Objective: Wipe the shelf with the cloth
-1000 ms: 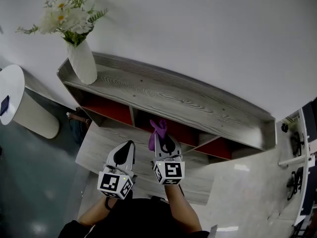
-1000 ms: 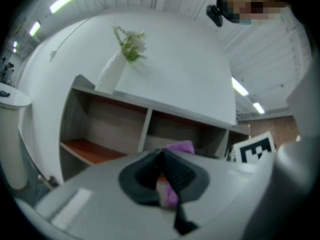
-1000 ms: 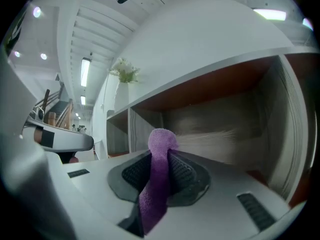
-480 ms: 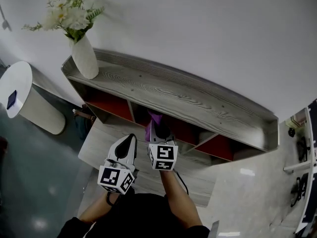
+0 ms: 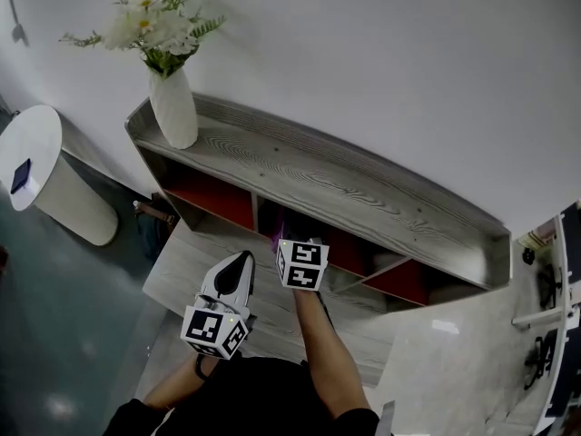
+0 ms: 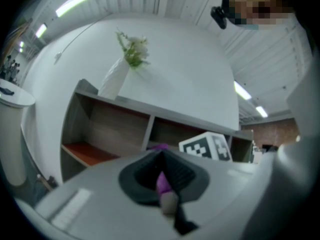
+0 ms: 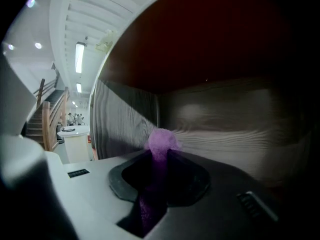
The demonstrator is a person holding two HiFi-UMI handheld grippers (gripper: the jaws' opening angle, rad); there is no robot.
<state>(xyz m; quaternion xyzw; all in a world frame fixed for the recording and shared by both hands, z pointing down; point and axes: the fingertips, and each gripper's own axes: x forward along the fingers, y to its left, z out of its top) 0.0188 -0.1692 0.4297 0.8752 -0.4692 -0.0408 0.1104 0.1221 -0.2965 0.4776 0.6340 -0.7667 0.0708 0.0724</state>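
Left tool [image 6: 161,184] hanging back nearest body, jaws closed. Small purple bit showing in its notch, possibly a cloth scrap or a tool part, hard to tell. Right tool [image 7: 159,159] clenching purple cloth [image 7: 161,140], tuft sticking out past tips. Since a second ago, right tool pushing forward from open front into middle compartment of shelf [image 5: 318,175]. Cloth now going under top board, nearing grey divider and back wall. Wiping inside likely starting; contact with compartment floor not showing. Vase [image 5: 174,107] standing far left on top, well apart.
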